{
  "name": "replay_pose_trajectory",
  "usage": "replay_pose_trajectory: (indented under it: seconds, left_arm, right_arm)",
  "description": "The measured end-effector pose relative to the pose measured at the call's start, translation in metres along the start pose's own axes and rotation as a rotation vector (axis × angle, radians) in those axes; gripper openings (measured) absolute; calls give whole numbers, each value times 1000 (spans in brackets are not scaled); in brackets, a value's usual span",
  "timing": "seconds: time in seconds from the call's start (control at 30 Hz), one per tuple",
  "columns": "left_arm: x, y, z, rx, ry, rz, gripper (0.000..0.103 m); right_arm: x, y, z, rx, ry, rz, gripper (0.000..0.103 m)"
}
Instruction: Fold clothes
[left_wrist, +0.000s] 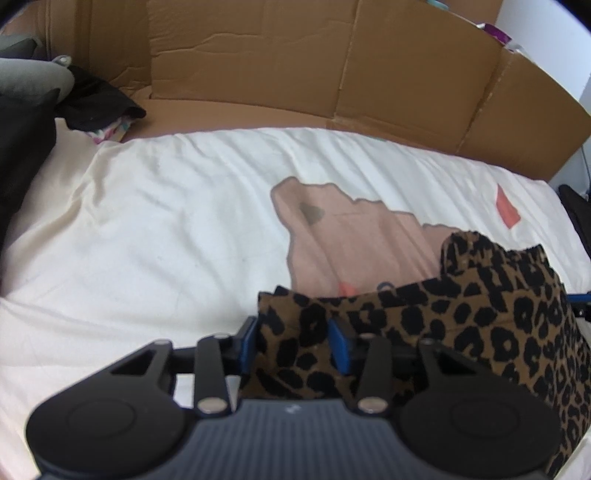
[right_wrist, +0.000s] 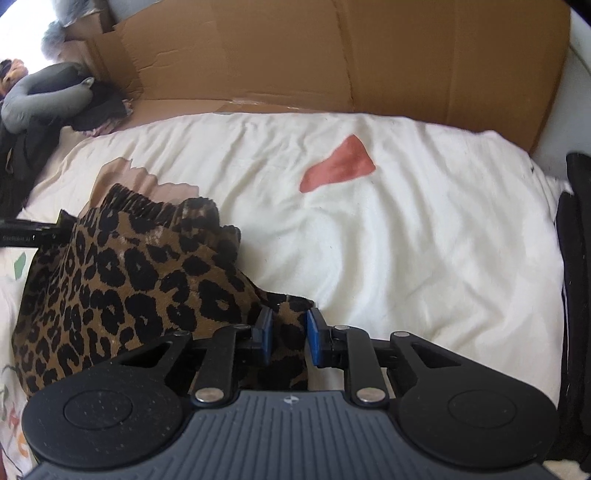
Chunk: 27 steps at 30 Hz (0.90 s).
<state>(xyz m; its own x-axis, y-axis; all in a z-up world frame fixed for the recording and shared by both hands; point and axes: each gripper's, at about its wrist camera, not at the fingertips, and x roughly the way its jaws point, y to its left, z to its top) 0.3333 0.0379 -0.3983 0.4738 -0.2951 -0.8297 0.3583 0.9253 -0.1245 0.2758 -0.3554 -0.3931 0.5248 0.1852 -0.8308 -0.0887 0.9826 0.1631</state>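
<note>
Left wrist view: the left tool (left_wrist: 293, 341) pointed steeply down toward the bed, its blue pads set partly apart with a fold of the leopard-print garment (left_wrist: 480, 325) bunched between them and pressed on both sides.
Right wrist view: the right tool (right_wrist: 289, 338) pointed down at a like slant, its blue pads drawn narrow on a corner of the same garment (right_wrist: 122, 280); cloth filled the gap between them.
Left tool seen from the right: a black finger (right_wrist: 29, 234) reached in from the left edge and met the far side of the garment.
Garment's look: brown cloth with black leopard spots, a ribbed gathered band along its upper edge, heaped and creased rather than flat.
Garment's place: it lay on the white sheet (left_wrist: 166, 229) near the front edge of the bed, stretched between the two tools, its upper edge covering part of a pink printed patch (left_wrist: 332, 236).
Sheet: wrinkled, with a red printed shape (right_wrist: 338, 166) well apart from the garment.
Behind the bed: flattened cardboard (left_wrist: 332, 66) stood upright along the far side.
Far left corner: a grey neck pillow (right_wrist: 44, 99) lay on dark clothes (left_wrist: 99, 103).
</note>
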Motion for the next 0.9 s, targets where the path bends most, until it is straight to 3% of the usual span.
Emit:
replay_pose_trajectory:
  seconds: [0.43, 0.67, 0.73, 0.77, 0.9]
  left_arm:
    - [-1, 0, 0, -3, -1, -2, 44]
    - [1, 2, 1, 4, 2, -8, 44]
    - [-1, 2, 0, 6, 2, -8, 36]
    - [-2, 2, -1, 13, -4, 4, 14]
    - [-18, 1, -5, 10, -60, 31, 10]
  right_arm:
    - [8, -6, 0, 27, 33, 35, 22]
    - [11, -4, 0, 31, 39, 24, 27]
    - [11, -4, -1, 32, 31, 32, 18]
    - [10, -4, -1, 31, 28, 37, 14]
    - [-1, -6, 2, 28, -11, 21, 6]
